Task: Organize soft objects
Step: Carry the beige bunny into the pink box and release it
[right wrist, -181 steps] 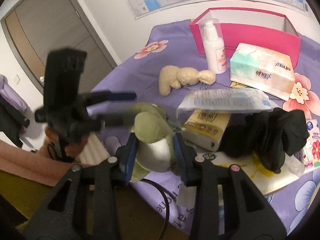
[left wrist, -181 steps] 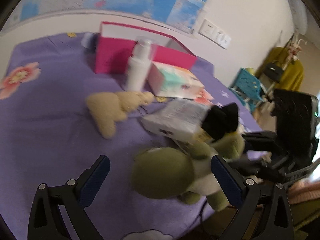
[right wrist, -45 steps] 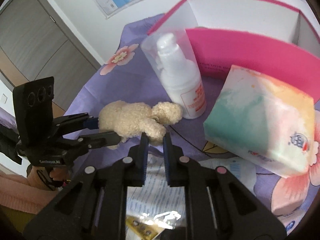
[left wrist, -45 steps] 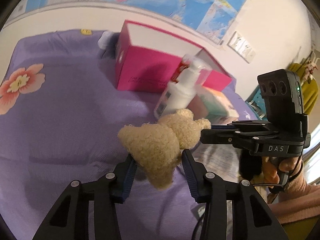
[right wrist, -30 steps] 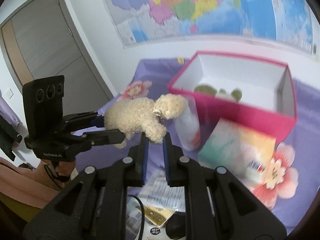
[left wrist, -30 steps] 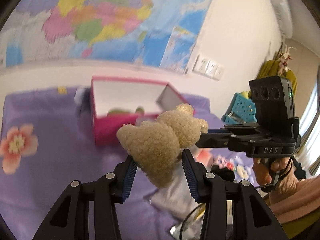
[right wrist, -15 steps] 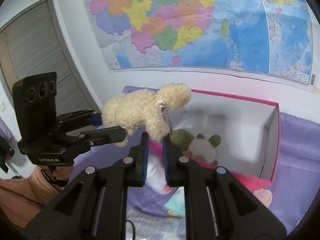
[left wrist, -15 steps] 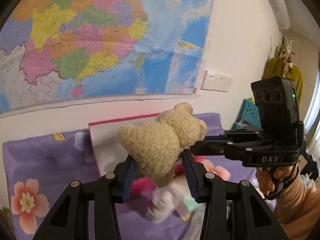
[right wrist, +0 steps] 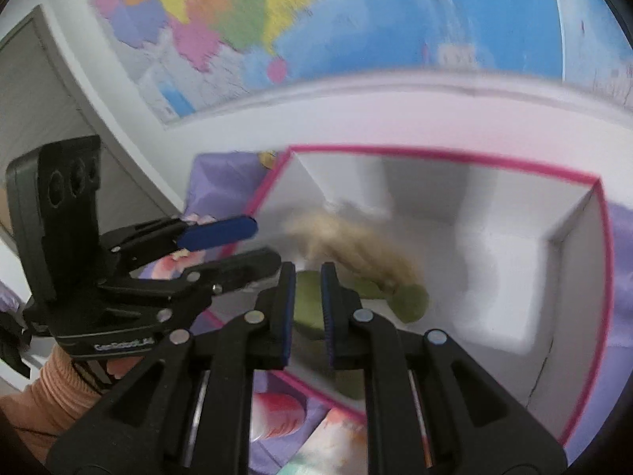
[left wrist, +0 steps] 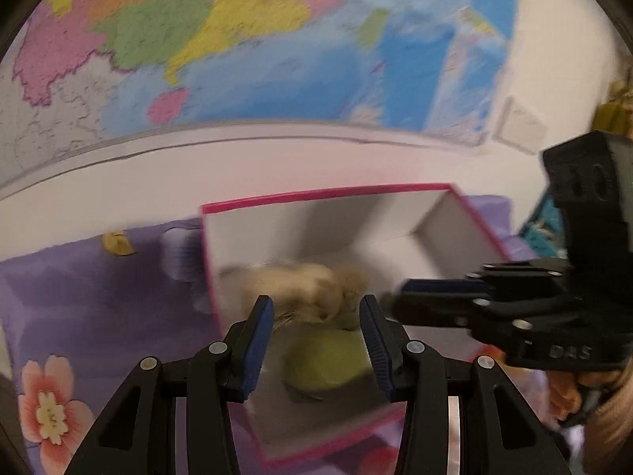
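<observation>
Beige curly plush toy [left wrist: 300,293] shows as a motion-blurred shape inside the open pink cardboard box with white inner walls [left wrist: 316,194], just above the green plush toy [left wrist: 328,360] that lies on the box floor. From your right wrist camera the beige toy [right wrist: 356,245] sits beyond the fingertips, over the green one [right wrist: 411,301], and I cannot tell whether it touches it.

Your left gripper [left wrist: 314,308] has its jaws moderately parted. The right wrist view shows that gripper [right wrist: 257,242] with bare space between its blue pads, clear of the toy.

Your right gripper [right wrist: 307,277] has its jaws at a narrow gap, with only green visible through it and nothing pinched.

Both grippers point down into the box, which stands on the purple flowered cloth [left wrist: 79,297] below the wall map [left wrist: 237,39].
</observation>
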Demonstrator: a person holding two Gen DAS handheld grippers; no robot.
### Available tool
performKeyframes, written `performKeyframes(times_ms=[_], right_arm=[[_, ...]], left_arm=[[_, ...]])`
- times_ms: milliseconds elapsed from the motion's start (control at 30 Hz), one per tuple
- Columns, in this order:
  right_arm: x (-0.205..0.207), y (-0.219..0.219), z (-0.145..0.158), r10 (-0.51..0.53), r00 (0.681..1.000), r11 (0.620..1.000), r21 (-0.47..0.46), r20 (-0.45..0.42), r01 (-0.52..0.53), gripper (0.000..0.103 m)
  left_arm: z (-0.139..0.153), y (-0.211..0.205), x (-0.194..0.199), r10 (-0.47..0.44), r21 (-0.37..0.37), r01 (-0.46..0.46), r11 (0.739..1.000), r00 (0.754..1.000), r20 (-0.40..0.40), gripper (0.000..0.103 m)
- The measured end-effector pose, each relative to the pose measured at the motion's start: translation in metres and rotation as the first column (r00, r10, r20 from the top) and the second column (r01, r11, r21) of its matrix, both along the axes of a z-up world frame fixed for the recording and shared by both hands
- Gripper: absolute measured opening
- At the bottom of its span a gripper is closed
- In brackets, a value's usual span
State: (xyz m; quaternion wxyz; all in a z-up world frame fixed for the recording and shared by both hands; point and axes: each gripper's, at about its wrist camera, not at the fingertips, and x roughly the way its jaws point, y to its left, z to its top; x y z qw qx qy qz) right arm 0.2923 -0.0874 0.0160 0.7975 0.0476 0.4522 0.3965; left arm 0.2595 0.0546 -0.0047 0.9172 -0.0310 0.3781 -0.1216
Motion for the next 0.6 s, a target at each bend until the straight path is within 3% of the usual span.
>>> performKeyframes(times_ms=[133,300,600], right_arm=[[-0.003,-0.012,-0.007,-0.014,0.999,1.000,0.023,-0.029,0.014,0.015],[-0.015,-0.037,0.006,-0.028,0.999,0.997,0.067,-0.024,0.029,0.015],[-0.065,-0.085,0.057,-0.029,0.998,0.985,0.174,0.053,0.019,0.029]], left_arm=[[-0.002,0.012,-0.008,0.028,-0.025,-0.028,0.999,1.000,0.013,0.045],[0.008,0.030,-0.027,0.063,-0.082,-0.057,0.995,0.996,0.063,0.049],[0.047,0.044,-0.119,0.068,-0.164,-0.028,0.986,0.968,0.241,0.059]])
